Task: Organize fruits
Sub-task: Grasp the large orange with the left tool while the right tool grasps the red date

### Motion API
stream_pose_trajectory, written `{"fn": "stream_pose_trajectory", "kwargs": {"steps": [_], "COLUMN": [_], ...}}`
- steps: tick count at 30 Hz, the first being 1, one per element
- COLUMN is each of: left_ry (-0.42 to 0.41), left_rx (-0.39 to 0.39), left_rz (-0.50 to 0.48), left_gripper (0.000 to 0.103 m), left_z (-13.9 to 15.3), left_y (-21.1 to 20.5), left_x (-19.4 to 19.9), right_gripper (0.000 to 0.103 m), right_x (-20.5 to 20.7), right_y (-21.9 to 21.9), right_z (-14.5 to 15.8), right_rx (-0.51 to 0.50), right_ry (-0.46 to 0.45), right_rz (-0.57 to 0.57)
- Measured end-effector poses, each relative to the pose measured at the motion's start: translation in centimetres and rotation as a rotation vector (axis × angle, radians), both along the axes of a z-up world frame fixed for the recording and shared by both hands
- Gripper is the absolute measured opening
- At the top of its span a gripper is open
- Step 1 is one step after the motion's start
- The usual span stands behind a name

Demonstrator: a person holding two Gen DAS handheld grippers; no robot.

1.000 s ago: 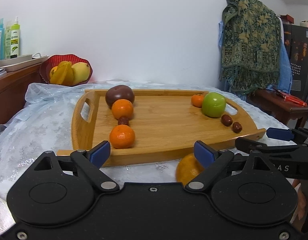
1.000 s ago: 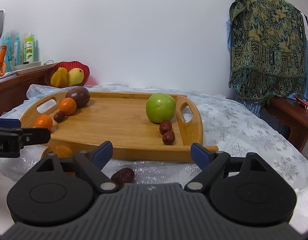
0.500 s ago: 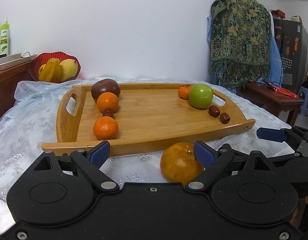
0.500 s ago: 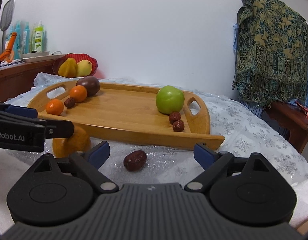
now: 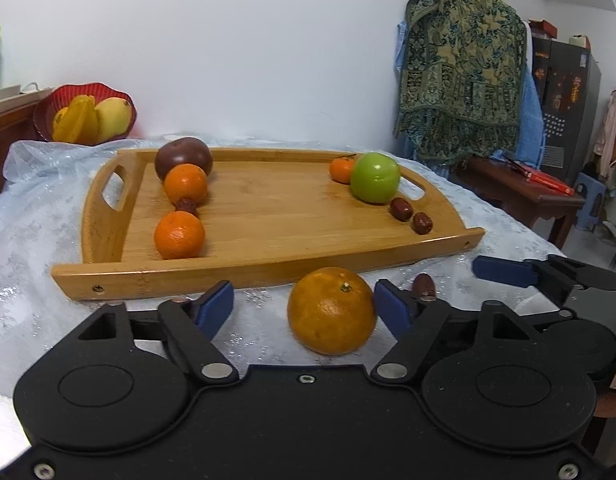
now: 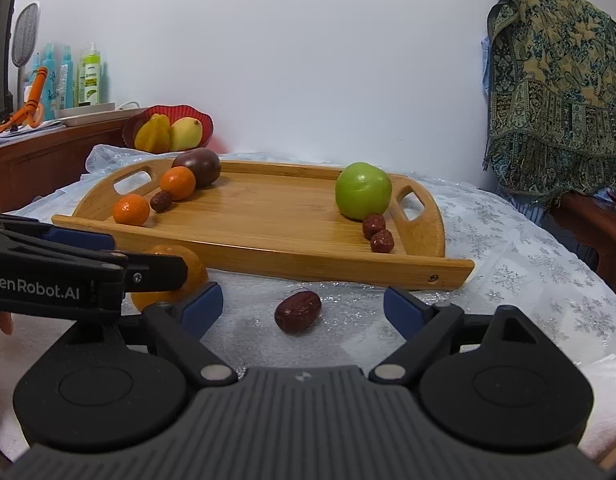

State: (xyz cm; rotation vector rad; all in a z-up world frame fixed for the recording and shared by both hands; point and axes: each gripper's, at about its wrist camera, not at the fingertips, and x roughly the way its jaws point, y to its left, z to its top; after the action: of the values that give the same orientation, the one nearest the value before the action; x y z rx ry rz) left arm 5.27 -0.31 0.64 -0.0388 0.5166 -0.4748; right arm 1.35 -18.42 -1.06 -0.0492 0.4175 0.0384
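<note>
Left wrist: left tongs [image 5: 304, 304] closing around the orange [image 5: 331, 311], on the tabletop just in front of the tray [image 5: 268, 268]; right pad at the peel, left pad well apart, so no grip yet, and that round, dimpled, waxy skin could roll off the glossy crinkled cloth [image 5: 36, 236] if one pad lands first. Right wrist: right tongs [image 6: 302, 304] wide, closing slightly, holding nothing, with the small wrinkled oval date [image 6: 298, 311] between them just in front of the smooth bamboo tray [image 6: 308, 268]; it may skid or squash, and the tongs risk clashing side by side.
</note>
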Motion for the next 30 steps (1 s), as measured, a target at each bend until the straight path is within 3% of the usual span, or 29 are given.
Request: {"fn": "stream_pose_trajectory", "kwargs": {"steps": [4, 12, 22, 30], "left_ry": [0.009, 0.063, 0.097, 0.116], "left_rx": [-0.01, -0.047, -0.067, -0.069], "left_rz": [-0.029, -0.054, -0.037, -0.034], "left_gripper": [0.061, 0.051, 0.051, 0.051], "left_z": [0.0, -0.4, -0.8, -1.2], "left_y": [-0.2, -0.8, -0.9, -1.0], "left_x": [0.0, 0.6, 1.3, 1.6], "right_gripper": [0.086, 0.069, 0.054, 0.049], "right_x": [0.1, 0.2, 0.6, 1.1], "right_y": [0.0, 0.2, -0.1, -0.1], "right_z": [-0.1, -0.3, -0.4, -0.7], "right_rx": [0.01, 0.019, 0.051, 0.056], "right_ry": [0.013, 0.033, 0.058, 0.073], "right_rz": [0.009, 0.026, 0.019, 0.013]}}
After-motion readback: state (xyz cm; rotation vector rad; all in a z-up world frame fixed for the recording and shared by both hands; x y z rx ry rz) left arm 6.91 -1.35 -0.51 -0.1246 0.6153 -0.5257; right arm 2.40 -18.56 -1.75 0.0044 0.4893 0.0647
